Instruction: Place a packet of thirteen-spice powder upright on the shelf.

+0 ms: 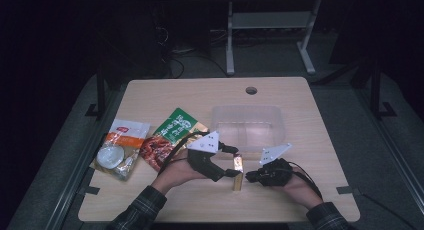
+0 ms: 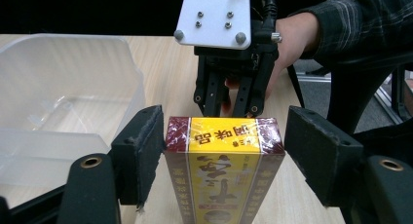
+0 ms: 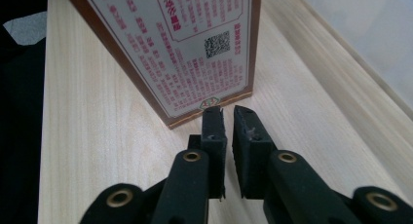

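Box (image 2: 224,175) bottom cut off between left hand-held gripper (image 2: 224,151) pads.

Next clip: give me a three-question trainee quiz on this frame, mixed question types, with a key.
1. True or false: the left gripper has the box between its jaws.
2. Which sits beyond the box on the table? A) clear tub B) mug C) plate
3. How many food pouches lie at the table's left?

Key: 1 true, its pads flank the box, the right-hand one plainly apart from it. 2 A. 3 two; the second is green. The right gripper is almost closed with nothing between its jaws, tips at the box's edge.
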Action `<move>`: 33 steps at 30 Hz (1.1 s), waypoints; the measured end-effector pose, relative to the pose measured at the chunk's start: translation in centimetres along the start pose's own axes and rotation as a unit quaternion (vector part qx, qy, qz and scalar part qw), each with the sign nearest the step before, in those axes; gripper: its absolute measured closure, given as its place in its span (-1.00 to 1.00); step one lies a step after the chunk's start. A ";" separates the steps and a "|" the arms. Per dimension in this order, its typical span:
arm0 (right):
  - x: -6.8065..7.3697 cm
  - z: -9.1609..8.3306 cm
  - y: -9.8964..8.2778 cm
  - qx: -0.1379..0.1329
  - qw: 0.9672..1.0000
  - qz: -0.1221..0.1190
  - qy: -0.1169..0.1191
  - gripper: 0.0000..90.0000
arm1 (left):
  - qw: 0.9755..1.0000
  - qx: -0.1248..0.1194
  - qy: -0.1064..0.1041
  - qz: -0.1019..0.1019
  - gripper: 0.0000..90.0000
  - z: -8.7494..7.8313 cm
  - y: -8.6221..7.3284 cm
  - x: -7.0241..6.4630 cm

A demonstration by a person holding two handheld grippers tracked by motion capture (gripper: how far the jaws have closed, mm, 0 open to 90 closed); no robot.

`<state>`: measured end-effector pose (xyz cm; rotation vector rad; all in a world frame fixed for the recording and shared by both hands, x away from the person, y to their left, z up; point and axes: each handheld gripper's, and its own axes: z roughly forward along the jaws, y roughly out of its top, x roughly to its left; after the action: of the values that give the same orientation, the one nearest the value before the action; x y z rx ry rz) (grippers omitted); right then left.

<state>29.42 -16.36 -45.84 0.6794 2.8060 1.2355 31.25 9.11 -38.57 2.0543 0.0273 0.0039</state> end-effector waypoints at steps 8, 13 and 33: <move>-0.4 -1.4 -0.3 -0.012 1.000 0.004 -0.002 0.38 | 1.000 -0.004 0.016 -0.011 -0.50 -2.0 -0.2 -0.4; -0.7 -2.5 -0.8 -0.030 0.999 -0.001 0.013 -0.06 | 0.999 0.002 0.034 -0.018 -0.55 -3.7 -1.2 -0.9; 0.0 -6.1 2.8 -0.111 0.988 -0.093 0.050 -0.70 | 0.986 0.055 0.103 -0.122 -0.63 -6.6 -9.1 -3.3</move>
<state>29.49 -18.98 -39.71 0.3462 2.6728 1.5497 27.66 19.13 -43.51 2.1406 0.4139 0.0636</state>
